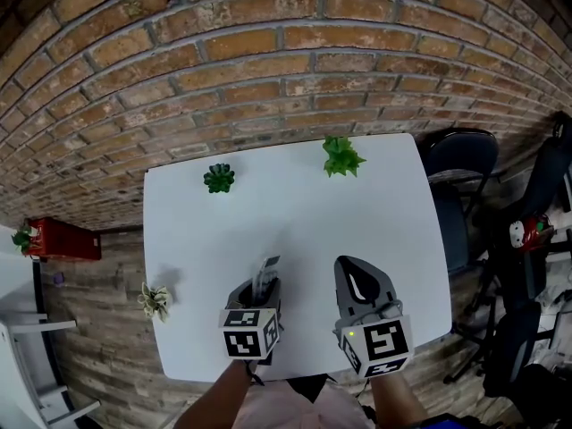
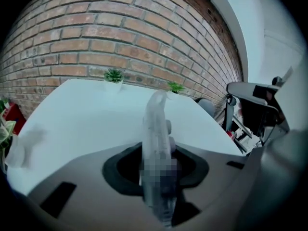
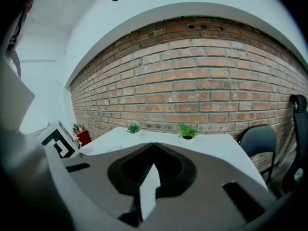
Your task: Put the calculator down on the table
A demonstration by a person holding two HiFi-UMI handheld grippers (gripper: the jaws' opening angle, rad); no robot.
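Observation:
The calculator is a slim pale slab seen edge-on, standing up out of my left gripper over the near part of the white table. In the left gripper view the calculator runs straight up between the jaws, which press on both of its faces; my left gripper is shut on it. I cannot tell whether it touches the tabletop. My right gripper hovers beside it to the right. In its own view the right gripper has its jaws together with nothing between them.
Two small green plants stand at the table's far edge by the brick wall. A pale plant sits at the left edge. A dark chair stands to the right, and a red box lies on the floor to the left.

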